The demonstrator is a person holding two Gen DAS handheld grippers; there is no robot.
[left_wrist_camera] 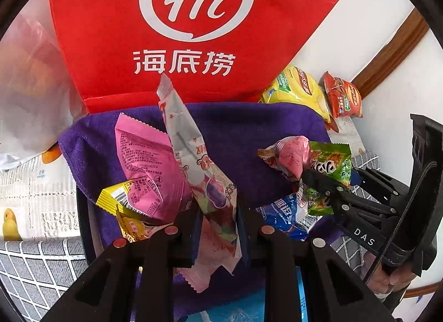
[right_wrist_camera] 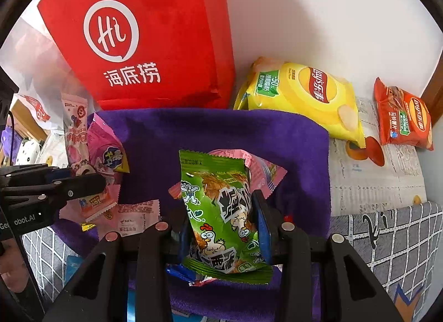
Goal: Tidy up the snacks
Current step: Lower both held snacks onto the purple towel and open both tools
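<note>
Your left gripper (left_wrist_camera: 218,228) is pinching a long pale pink-and-white plastic snack wrapper (left_wrist_camera: 193,156), fingers nearly shut on its lower half, wrapper standing up and leaning back over the purple fleece cloth (left_wrist_camera: 249,122). Your right gripper (right_wrist_camera: 221,228) is clamping a green foil snack packet with cartoon chickens (right_wrist_camera: 218,205), fingers part open, pressing both sides of it. Both are sitting over the cloth's near edge.

Loose snacks are crowding the cloth: a pink flat packet (left_wrist_camera: 144,161) and a yellow small packet (left_wrist_camera: 116,197) lying left of your left gripper, a blue cookie packet (left_wrist_camera: 282,211) between the two grippers. The cloth's middle and far strip are lying bare in the right wrist view.

A red paper bag with white logo (right_wrist_camera: 155,31) is standing at the cloth's far edge, touching it. A yellow crisp bag (right_wrist_camera: 304,95) and an orange-red crisp bag (right_wrist_camera: 404,117) are lying past the right edge on the newspaper-print worktop cover (right_wrist_camera: 373,178), against the white wall (right_wrist_camera: 332,17).
</note>
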